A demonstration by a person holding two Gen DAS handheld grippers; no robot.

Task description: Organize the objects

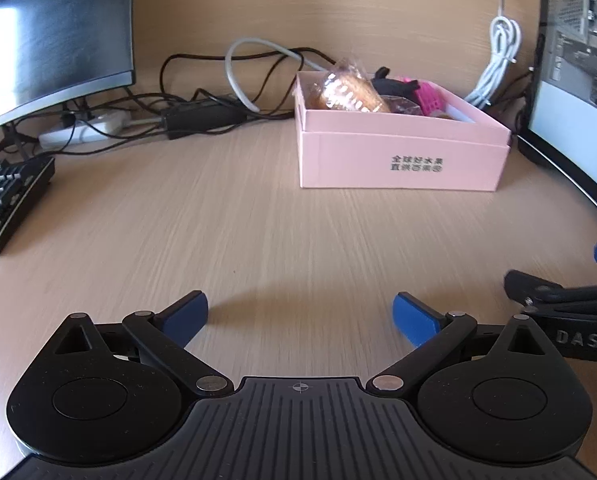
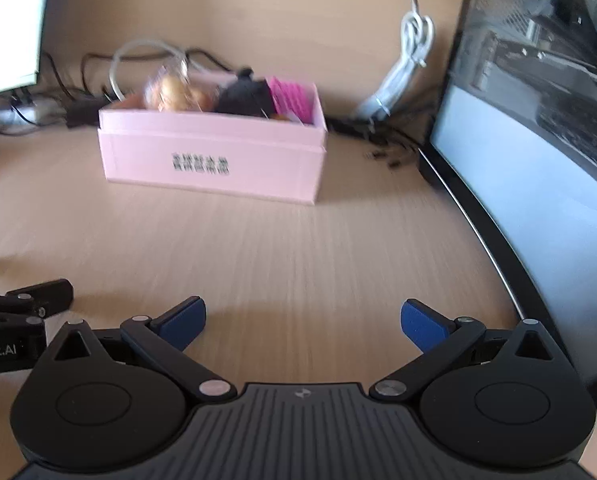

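Observation:
A pink box (image 1: 402,160) stands on the wooden desk, also in the right wrist view (image 2: 214,160). In it lie a wrapped brown snack (image 1: 348,90), a black object (image 1: 390,84) and a magenta object (image 1: 424,94). My left gripper (image 1: 300,316) is open and empty, low over the desk in front of the box. My right gripper (image 2: 302,320) is open and empty, beside the left one. Each shows at the edge of the other's view, the right gripper (image 1: 558,296) and the left gripper (image 2: 22,304).
A monitor (image 1: 50,32) and a keyboard (image 1: 6,200) are at the left. Black cables and a power strip (image 1: 86,126) lie behind. A white cable bundle (image 1: 498,64) hangs by the wall. A computer case (image 2: 538,120) stands at the right.

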